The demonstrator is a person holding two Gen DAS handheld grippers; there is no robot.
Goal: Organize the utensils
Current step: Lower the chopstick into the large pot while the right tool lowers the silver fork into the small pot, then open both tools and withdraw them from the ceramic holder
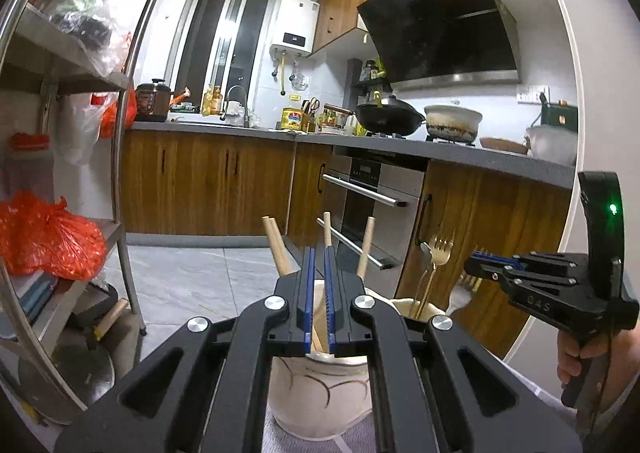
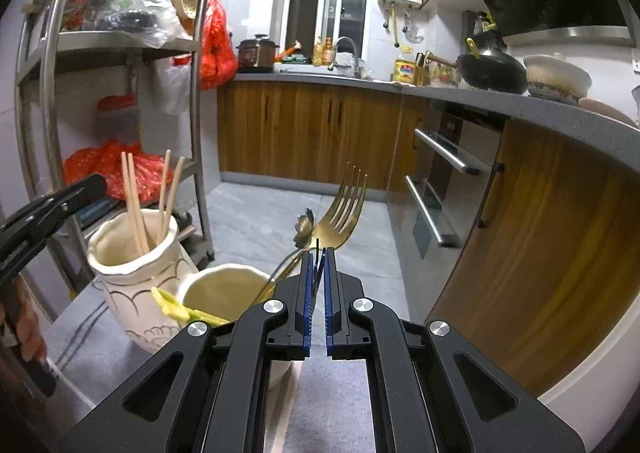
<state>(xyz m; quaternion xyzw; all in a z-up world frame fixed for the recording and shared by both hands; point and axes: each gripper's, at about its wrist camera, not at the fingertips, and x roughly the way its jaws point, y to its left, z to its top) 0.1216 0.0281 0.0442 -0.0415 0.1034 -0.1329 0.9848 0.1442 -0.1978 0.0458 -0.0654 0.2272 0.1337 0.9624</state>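
In the left wrist view, the left gripper (image 1: 319, 253) sits in the lower middle of the frame with its blue-padded fingers clenched on one wooden chopstick (image 1: 327, 231), which runs down between them into a white patterned jar (image 1: 316, 393) directly below. Three more chopsticks lean out of that jar on either side of the fingers. Just right of the jar stands a cream cup (image 1: 424, 311) holding a gold fork (image 1: 439, 251) and a spoon (image 1: 425, 251), tines and bowl pointing up. The right gripper (image 1: 474, 263) enters from the right edge, held by a hand (image 1: 580, 353) at the lower right. In the right wrist view, the right gripper (image 2: 318, 253) fills the lower middle; its jaws stand almost together with a thin dark strip between the tips, and whether the pads press on it cannot be told. Just beyond the tips, the fork (image 2: 344, 205) and spoon (image 2: 304, 229) lean out of the cup (image 2: 224, 289), which sits beside the jar (image 2: 136, 281) at the lower left. A yellow-green item (image 2: 176, 307) hangs on the cup's near rim. Both vessels rest on a grey cloth (image 2: 336, 393).
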